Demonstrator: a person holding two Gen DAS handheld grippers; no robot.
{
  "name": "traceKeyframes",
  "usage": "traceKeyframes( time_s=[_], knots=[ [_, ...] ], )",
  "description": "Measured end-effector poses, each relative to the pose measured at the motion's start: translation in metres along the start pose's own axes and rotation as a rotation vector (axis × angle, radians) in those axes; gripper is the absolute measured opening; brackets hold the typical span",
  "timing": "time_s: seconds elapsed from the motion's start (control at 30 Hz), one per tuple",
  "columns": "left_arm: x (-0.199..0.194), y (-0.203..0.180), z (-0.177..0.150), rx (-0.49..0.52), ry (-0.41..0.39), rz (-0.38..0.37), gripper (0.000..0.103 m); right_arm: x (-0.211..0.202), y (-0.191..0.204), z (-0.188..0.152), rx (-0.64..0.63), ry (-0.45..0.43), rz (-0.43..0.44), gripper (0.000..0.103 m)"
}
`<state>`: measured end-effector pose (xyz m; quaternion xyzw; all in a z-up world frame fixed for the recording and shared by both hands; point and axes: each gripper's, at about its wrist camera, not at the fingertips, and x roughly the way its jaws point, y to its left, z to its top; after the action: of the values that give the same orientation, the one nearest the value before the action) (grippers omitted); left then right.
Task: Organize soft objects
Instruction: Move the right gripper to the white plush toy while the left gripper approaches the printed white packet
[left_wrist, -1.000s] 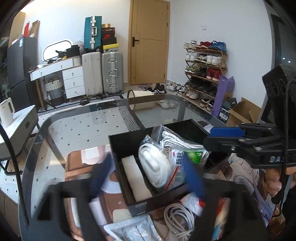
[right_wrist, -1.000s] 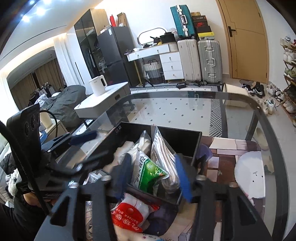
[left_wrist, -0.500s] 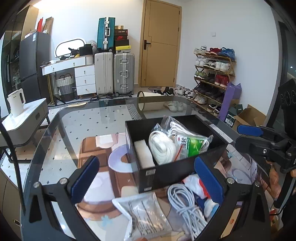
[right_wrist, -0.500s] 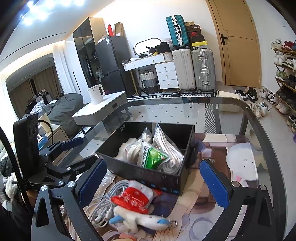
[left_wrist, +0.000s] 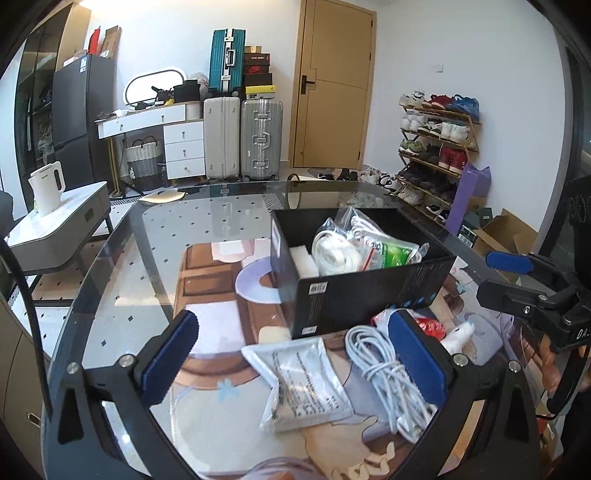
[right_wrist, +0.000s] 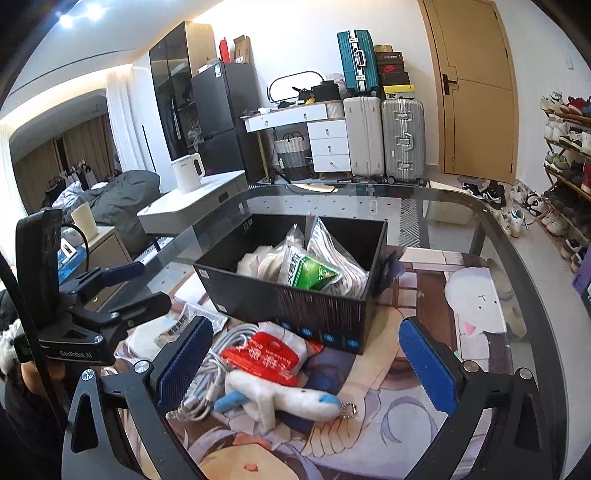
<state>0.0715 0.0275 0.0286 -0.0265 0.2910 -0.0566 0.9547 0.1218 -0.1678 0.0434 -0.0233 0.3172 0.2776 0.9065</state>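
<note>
A black box (left_wrist: 369, 291) (right_wrist: 306, 306) on the glass table holds bagged soft items, among them a green-labelled packet (right_wrist: 314, 273) and a white coil (left_wrist: 332, 254). In front of it lie a clear bag (left_wrist: 303, 380), a white cable bundle (left_wrist: 391, 373), a red-and-white packet (right_wrist: 273, 354) and a white plush toy with blue tips (right_wrist: 280, 398). My left gripper (left_wrist: 291, 354) is open and empty above the clear bag. My right gripper (right_wrist: 310, 362) is open and empty above the plush toy.
A patterned mat (right_wrist: 443, 369) covers the glass table (left_wrist: 122, 266). A low white cabinet with a kettle (left_wrist: 48, 188) stands to the left. Suitcases, a door and a shoe rack (left_wrist: 436, 147) stand beyond the table.
Both grippers have drawn back from the box and opened wide. The loose items in front of the box have come into view.
</note>
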Motion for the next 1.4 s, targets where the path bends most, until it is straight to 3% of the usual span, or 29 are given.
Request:
traceKeyframes(
  time_s=[0.27, 1.03, 1.4],
  knots=[
    [0.001, 0.002, -0.013, -0.003, 0.032, 0.021, 0.103, 0.002, -0.006, -0.009, 0.025, 0.033, 0.004, 0.102],
    [0.011, 0.004, -0.031, -0.029, 0.1, 0.033, 0.103, 0.038, 0.007, -0.034, -0.019, 0.236, 0.065, 0.102],
    [0.011, 0.006, -0.031, -0.024, 0.104, 0.026, 0.103, 0.052, 0.017, -0.041, -0.023, 0.264, 0.067, 0.102]
  ],
)
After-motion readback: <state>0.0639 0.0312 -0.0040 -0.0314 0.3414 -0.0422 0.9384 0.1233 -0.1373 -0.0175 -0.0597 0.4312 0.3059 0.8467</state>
